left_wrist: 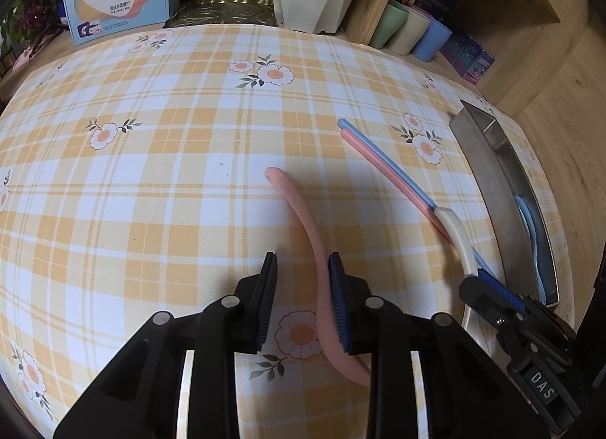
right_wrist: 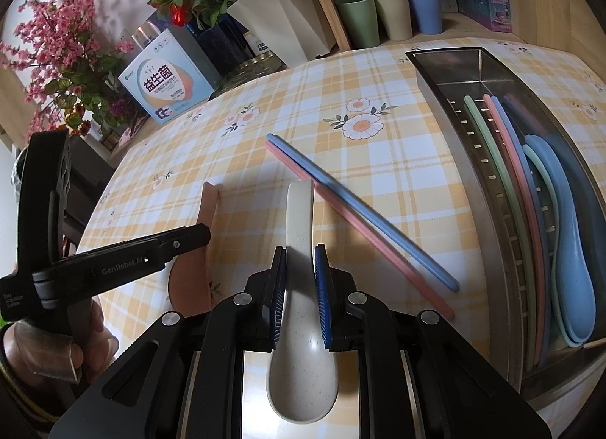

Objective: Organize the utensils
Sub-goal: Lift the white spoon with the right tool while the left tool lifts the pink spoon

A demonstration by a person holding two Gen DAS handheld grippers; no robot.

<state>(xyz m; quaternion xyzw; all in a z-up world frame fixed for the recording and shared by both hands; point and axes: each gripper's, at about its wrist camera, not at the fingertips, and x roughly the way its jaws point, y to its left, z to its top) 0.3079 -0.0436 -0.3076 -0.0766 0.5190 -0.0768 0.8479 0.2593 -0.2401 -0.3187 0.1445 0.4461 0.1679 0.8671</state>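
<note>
The left claw [left_wrist: 301,297] straddles the handle of the pink spoon [left_wrist: 299,212], which lies on the checked tablecloth [left_wrist: 151,174]. Its jaws are released: the handle lies against the right pad while a clear gap remains at the left one, so nothing is gripped yet. This looks like the pick-up step, and the next move calls for closing squarely on the handle.

To the right, the right claw [right_wrist: 299,295] is clenched on the neck of the white spoon [right_wrist: 301,325], bowl toward the camera. Just ahead of it, two chopsticks [right_wrist: 360,212], blue and pink, lie side by side. Farther right stands the steel tray [right_wrist: 447,72], already holding chopsticks and spoons; the white spoon probably goes there.
</note>
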